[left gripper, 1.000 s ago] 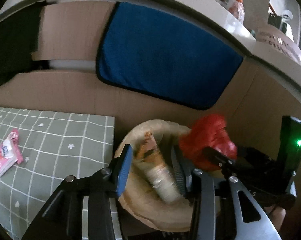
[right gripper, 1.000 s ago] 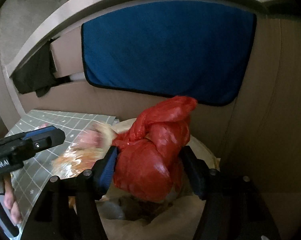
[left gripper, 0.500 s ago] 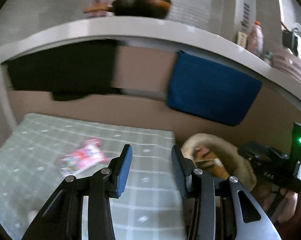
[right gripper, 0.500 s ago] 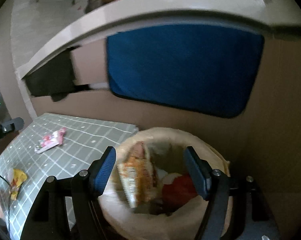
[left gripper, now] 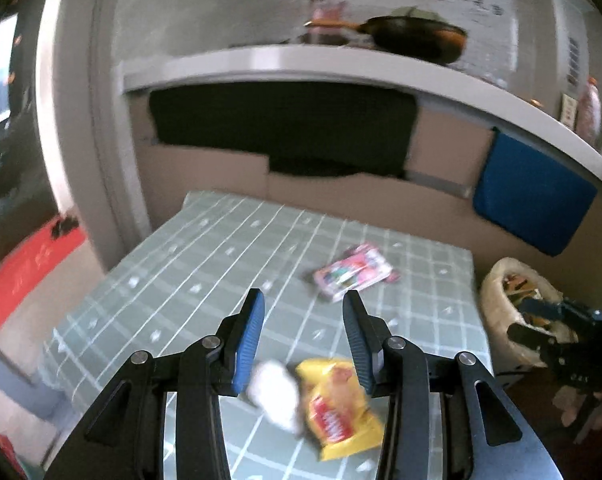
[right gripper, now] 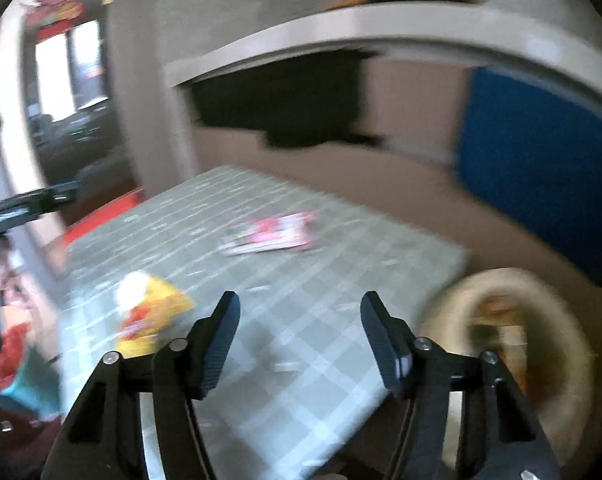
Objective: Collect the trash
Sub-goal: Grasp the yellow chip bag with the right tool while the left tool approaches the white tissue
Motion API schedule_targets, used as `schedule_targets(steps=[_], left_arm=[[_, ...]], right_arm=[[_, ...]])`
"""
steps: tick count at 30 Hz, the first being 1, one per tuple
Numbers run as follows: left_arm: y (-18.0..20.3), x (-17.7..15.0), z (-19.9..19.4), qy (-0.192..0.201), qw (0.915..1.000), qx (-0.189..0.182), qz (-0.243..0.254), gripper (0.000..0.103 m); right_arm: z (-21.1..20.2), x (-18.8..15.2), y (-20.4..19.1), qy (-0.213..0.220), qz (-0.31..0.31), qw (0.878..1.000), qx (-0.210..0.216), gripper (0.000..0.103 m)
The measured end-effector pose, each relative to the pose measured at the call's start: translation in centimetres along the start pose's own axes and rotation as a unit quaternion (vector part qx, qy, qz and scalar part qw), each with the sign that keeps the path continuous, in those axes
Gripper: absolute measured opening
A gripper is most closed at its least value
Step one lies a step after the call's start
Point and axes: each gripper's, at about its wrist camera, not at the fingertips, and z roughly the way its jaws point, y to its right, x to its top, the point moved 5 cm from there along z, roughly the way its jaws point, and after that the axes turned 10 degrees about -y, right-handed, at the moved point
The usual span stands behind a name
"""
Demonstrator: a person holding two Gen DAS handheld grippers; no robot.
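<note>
Now my left claw (left gripper: 303, 330) hangs open and empty over the yellow snack bag (left gripper: 339, 390) on the table (left gripper: 181, 280), while my empty right claw (right gripper: 300, 334) is closing beside the trash basket (right gripper: 573, 344).

you have a counter (left gripper: 205, 280) under a grey-green checked cloth; on it lie a pink wrapper (left gripper: 353, 272) toward the far side, and near you a yellow snack bag (left gripper: 337, 396) touching a blurred white wad (left gripper: 273, 392)
</note>
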Motion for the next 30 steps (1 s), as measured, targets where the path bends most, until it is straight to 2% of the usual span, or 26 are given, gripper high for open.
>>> schedule_targets(steps=[5, 7, 11, 13, 21, 24, 25, 27, 30], left_arm=[[-3.2, -2.4, 0.9, -0.015, 0.9997, 0.001, -0.021, 0.042], [-3.8, -3.0, 1.6, -0.023, 0.9994, -0.003, -0.024, 0.042], [-5.3, -4.5, 2.9, -0.038, 0.9984, -0.012, -0.04, 0.042], [-6.0, -4.8, 3.3, -0.039, 0.9978, -0.019, -0.05, 0.042], [-8.1, -6.5, 5.0, -0.051, 0.994, -0.047, -0.085, 0.042], [-7.8, -7.0, 6.2, -0.068, 0.9928, -0.052, -0.085, 0.042], [-7.6, -7.1, 6.5, -0.071, 0.9924, -0.054, -0.084, 0.042], [-7.2, -7.3, 7.2, -0.079, 0.9917, -0.059, -0.083, 0.042], [-6.0, -7.2, 7.8, -0.085, 0.9913, -0.066, -0.075, 0.042]], right_arm=[[3.7, 0.2, -5.4, -0.047, -0.03, 0.996, 0.065, 0.059], [5.3, -0.3, -7.7, -0.07, -0.045, 0.993, 0.079, 0.059], [8.6, -1.1, -11.1, -0.107, -0.071, 0.988, 0.089, 0.057], [10.0, -1.1, -11.6, -0.113, -0.07, 0.987, 0.087, 0.052], [14.3, -1.4, -13.0, -0.155, -0.067, 0.981, 0.093, 0.052], [14.8, -1.7, -13.1, -0.156, -0.069, 0.979, 0.109, 0.033], [14.9, -1.6, -13.0, -0.159, -0.068, 0.978, 0.119, 0.019], [14.6, -1.7, -12.5, -0.162, -0.061, 0.975, 0.136, 0.017], [14.0, -2.1, -11.0, -0.161, -0.058, 0.977, 0.128, 0.016]])
